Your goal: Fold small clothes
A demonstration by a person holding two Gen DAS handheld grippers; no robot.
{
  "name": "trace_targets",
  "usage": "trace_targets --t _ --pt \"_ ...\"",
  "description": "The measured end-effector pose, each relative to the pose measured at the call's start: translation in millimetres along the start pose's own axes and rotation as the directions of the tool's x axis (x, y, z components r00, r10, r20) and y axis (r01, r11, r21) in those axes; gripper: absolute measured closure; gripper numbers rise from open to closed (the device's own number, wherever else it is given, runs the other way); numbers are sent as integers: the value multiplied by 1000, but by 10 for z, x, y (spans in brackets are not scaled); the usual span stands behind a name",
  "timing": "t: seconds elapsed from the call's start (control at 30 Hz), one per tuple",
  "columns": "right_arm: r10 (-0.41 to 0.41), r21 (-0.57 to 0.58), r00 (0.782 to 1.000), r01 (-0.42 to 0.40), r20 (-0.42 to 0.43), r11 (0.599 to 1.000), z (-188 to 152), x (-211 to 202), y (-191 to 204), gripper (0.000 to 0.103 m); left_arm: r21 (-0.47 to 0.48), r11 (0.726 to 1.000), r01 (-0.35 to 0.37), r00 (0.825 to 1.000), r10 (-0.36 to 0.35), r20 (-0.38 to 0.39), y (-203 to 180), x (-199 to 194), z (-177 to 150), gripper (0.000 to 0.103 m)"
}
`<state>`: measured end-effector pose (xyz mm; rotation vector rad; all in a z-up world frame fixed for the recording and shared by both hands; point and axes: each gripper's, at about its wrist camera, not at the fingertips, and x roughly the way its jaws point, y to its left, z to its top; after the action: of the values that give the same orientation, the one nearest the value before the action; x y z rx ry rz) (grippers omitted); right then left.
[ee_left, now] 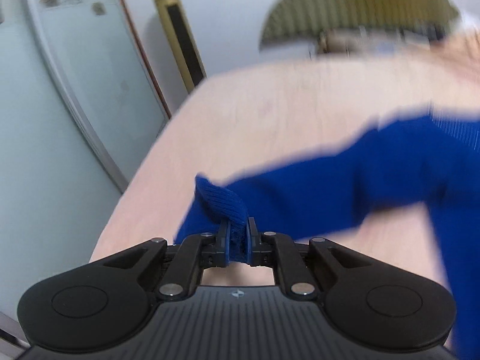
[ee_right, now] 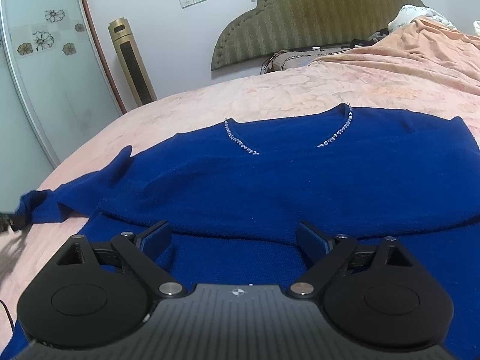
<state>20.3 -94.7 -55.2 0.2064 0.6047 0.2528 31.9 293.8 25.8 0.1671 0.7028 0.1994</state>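
A blue knit sweater (ee_right: 300, 180) with a beaded V-neckline lies flat on the pink bedspread (ee_right: 270, 93), its lower part folded up over the body. My left gripper (ee_left: 237, 240) is shut on the ribbed cuff (ee_left: 223, 202) of the left sleeve (ee_left: 345, 186), which stretches off to the right; that view is motion-blurred. In the right wrist view the same sleeve (ee_right: 66, 195) runs out to the far left edge. My right gripper (ee_right: 237, 240) is open and empty, hovering just above the sweater's folded lower part.
A gold tower fan (ee_right: 132, 63) stands by the white wall beyond the bed's left edge, next to a frosted glass door (ee_right: 45, 75). An olive padded headboard (ee_right: 315, 15) and rumpled orange bedding (ee_right: 420, 48) are at the far right.
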Motion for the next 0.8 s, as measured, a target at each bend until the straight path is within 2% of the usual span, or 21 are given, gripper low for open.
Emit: trace_targets --t 0.1,0.17,0.27,0.3,0.37,0.47,0.53,0.6,0.67,0.7,0.73,0.77,0.8 --pt "-4 18 1000 4 15 1000 30 -50 -43 11 -107 991 79 994 -71 81 23 -314 405 94" --pt "-16 25 999 15 35 1000 55 -102 -84 11 -148 976 158 981 -138 133 -30 -534 663 94" --pt "-39 49 997 36 63 998 102 -199 -192 11 -169 933 318 942 -290 169 -261 -809 986 94" --pt "-47 61 996 43 73 997 115 -238 -242 11 -162 915 370 923 -342 175 -379 -890 1070 94" --pt "-70 83 993 62 96 995 129 -321 -339 11 -139 865 483 871 -457 182 -654 -1008 1215 94" --pt "-116 115 985 102 127 988 143 -466 -506 11 -79 751 655 752 -639 161 -1200 -1160 1340 94" --pt "-149 146 978 128 146 981 146 -572 -619 11 -46 665 745 666 -737 120 -1659 -1173 1382 94" --pt "-175 173 972 148 155 974 147 -662 -722 11 -19 605 796 605 -795 56 -2131 -1090 1407 94" --pt "-197 184 968 167 157 969 134 -737 -804 10 2 572 820 572 -820 -25 -2652 -933 1352 94" --pt "-207 185 966 177 155 967 117 -762 -833 10 36 546 837 547 -834 -74 -2904 -842 1308 93" --pt "-217 183 965 189 150 965 95 -780 -852 9 71 531 844 536 -836 -116 -3131 -769 1238 91" --pt "-225 180 963 198 144 963 81 -790 -881 9 81 544 835 549 -820 -159 -3380 -669 1164 91" --pt "-235 179 963 209 136 961 66 -785 -917 9 87 549 831 555 -808 -199 -3524 -589 1103 89"
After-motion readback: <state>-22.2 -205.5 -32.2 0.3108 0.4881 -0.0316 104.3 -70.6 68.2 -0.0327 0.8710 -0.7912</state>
